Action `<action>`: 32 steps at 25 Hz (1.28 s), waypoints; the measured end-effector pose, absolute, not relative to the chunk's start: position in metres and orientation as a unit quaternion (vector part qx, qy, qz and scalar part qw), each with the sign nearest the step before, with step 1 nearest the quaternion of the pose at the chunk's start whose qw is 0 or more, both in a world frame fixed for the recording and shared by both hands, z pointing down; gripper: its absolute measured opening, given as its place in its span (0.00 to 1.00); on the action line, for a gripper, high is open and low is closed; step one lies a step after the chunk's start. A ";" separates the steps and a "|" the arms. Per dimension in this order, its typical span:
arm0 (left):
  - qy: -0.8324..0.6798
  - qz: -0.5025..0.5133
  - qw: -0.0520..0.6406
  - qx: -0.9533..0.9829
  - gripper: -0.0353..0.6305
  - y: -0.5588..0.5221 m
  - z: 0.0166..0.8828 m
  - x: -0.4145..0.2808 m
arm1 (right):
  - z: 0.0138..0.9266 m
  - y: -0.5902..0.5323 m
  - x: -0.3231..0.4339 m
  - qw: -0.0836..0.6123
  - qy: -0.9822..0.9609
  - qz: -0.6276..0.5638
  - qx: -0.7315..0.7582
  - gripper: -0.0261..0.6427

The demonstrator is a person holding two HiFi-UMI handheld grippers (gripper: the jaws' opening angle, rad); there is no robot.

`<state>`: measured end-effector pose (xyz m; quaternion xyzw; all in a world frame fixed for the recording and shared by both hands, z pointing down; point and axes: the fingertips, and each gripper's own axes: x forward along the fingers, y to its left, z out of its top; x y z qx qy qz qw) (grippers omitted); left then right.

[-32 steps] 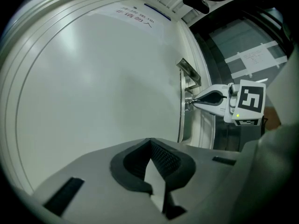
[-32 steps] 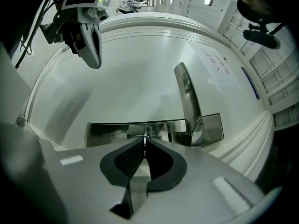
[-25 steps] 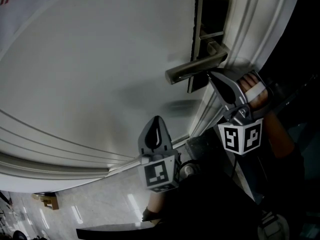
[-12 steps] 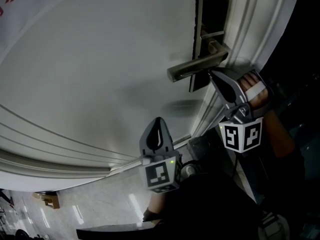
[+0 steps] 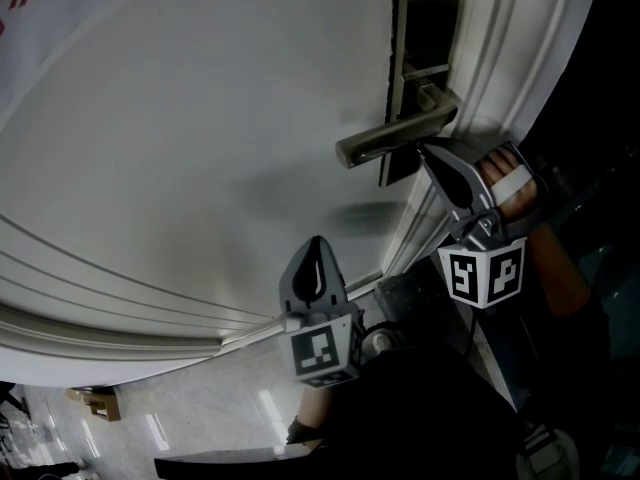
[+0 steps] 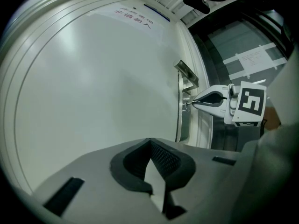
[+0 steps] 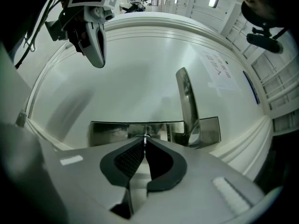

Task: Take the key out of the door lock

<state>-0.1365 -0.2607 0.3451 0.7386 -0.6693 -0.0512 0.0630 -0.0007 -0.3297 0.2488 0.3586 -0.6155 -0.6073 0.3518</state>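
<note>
On the white door (image 5: 200, 118) sits a dark metal lock plate (image 5: 425, 28) with a lever handle (image 5: 395, 133). My right gripper (image 5: 424, 151) reaches under the handle with its tips at the plate. In the right gripper view its jaws (image 7: 145, 142) are shut on a thin metal key (image 7: 145, 136) that stands in the lock plate (image 7: 112, 132), next to the handle (image 7: 187, 106). My left gripper (image 5: 316, 240) hangs lower left, apart from the door, shut with nothing in it (image 6: 150, 141). From the left gripper view the right gripper (image 6: 212, 99) touches the plate (image 6: 180, 120).
The door frame (image 5: 500, 58) runs along the right of the lock, with a dark opening beyond it. A paper notice (image 6: 135, 20) is stuck high on the door. Pale floor (image 5: 200, 428) shows below the door's moulded edge.
</note>
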 end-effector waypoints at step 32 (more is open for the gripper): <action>-0.674 -0.056 0.069 0.733 0.05 -0.258 0.348 -0.140 | 0.250 -0.330 0.000 0.358 -0.595 -0.624 0.358 0.06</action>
